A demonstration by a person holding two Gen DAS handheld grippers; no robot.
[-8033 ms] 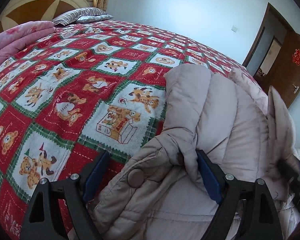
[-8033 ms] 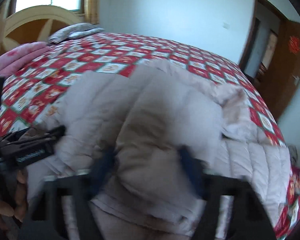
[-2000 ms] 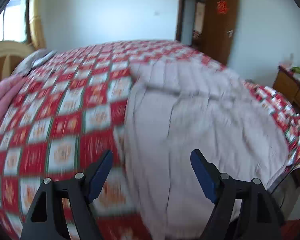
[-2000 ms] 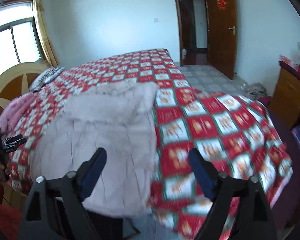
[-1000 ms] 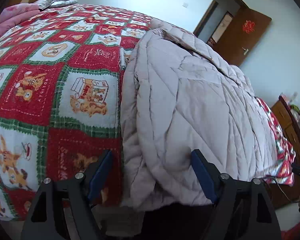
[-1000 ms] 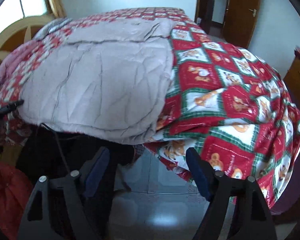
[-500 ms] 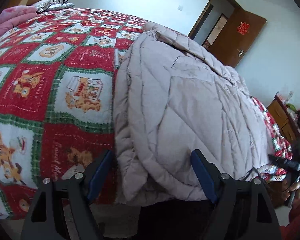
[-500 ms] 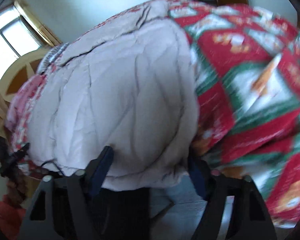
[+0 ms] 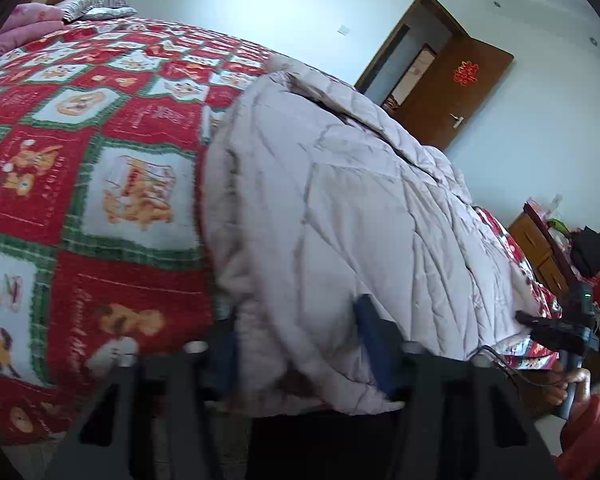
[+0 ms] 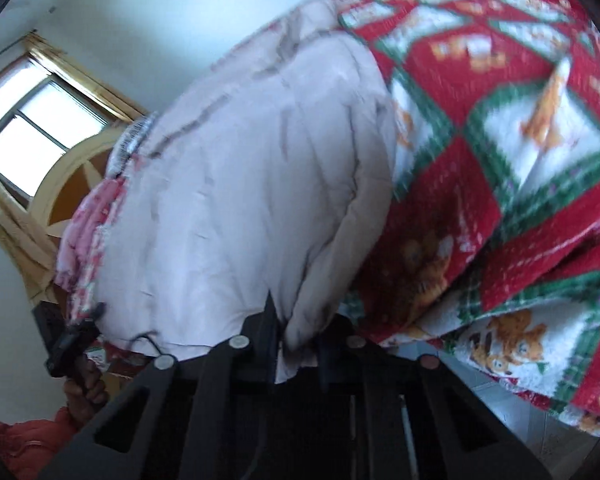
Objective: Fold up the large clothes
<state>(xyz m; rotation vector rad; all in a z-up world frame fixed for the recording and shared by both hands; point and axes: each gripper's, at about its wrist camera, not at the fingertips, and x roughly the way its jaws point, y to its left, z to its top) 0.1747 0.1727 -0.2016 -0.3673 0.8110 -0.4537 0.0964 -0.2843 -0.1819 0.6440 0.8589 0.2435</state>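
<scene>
White walls and an open brown door (image 9: 456,92) stand behind a bed (image 9: 80,184) covered by a red, green and white patchwork bedspread. Spread over it lies a pale quilted coat (image 9: 340,216), its lower hem hanging over the bed's near edge. At one corner of that hem the left gripper (image 9: 296,344) has just been closing its jaws, which now pinch the padded fabric between the blue pads (image 9: 374,344). At the other corner the right gripper (image 10: 296,340) has likewise just been closing, and its jaws stand close together with a fold of the coat nipped between them. Pink bedding (image 9: 24,20) and a striped pillow (image 9: 96,4) sit near the headboard.
</scene>
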